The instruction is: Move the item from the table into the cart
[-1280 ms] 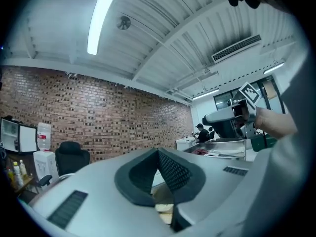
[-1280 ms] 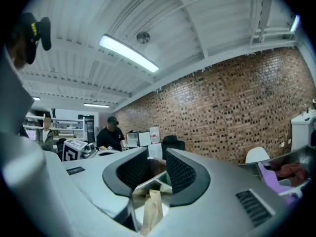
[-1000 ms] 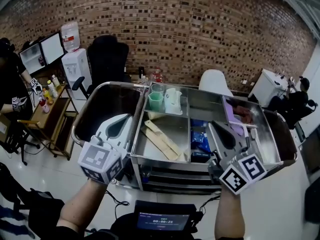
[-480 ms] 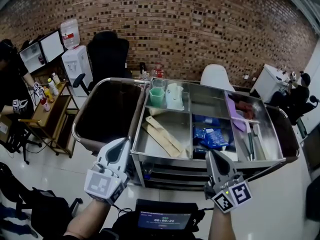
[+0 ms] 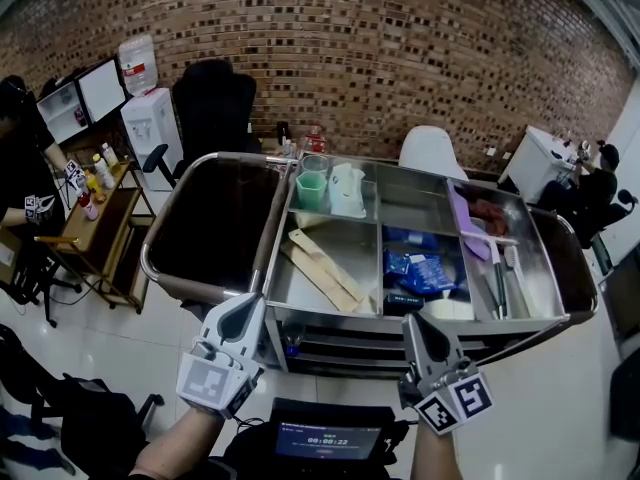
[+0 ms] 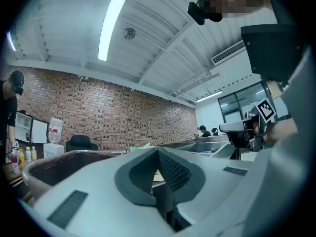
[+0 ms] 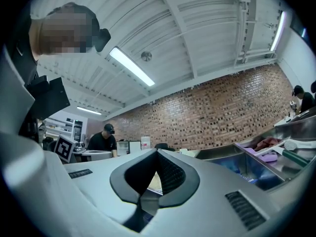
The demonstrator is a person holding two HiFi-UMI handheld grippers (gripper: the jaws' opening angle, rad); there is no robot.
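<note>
My left gripper (image 5: 248,310) is held low on the left, pointing level ahead, its jaws pressed together on nothing. My right gripper (image 5: 413,325) is level with it on the right, jaws likewise closed and empty, nose tipped slightly up.

A ceiling tube light (image 6: 111,26) lit my views brightly and evenly. The cart (image 5: 330,314) gleamed faintly, edges bowed, corners went black, nearest surfaces blurred.

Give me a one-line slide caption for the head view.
Shut and empty, the left gripper and right gripper are in front of the steel cart, which holds wooden utensils and blue packets.
</note>
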